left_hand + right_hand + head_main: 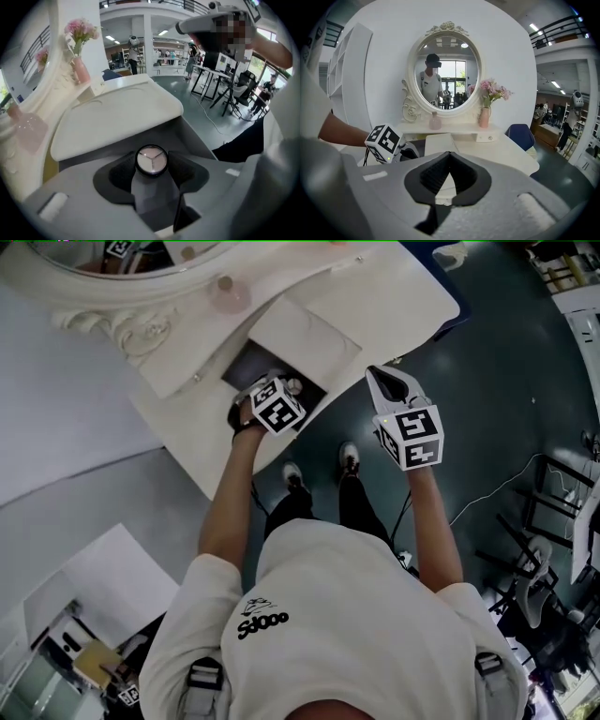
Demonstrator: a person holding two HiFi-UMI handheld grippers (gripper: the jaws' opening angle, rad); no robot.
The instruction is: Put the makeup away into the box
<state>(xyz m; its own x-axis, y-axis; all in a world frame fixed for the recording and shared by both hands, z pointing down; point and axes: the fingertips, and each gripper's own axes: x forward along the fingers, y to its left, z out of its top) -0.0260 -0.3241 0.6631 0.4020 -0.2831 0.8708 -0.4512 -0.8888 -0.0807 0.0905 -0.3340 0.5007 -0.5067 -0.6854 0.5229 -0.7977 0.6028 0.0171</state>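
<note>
My left gripper hangs over the dark open compartment of the white dressing table, beside the raised lid. It is shut on a makeup bottle with a round silver cap, and a dark pad presses on each side of it. The bottle's cap shows just past the marker cube. My right gripper hovers off the table's front edge, over the floor. Its tips meet and hold nothing. The right gripper view shows the left gripper, the lid and the table.
An oval mirror stands at the back of the table. On the shelf below it are a pink bottle and a vase of pink flowers. A blue chair is to the right. The person's feet stand on the dark floor.
</note>
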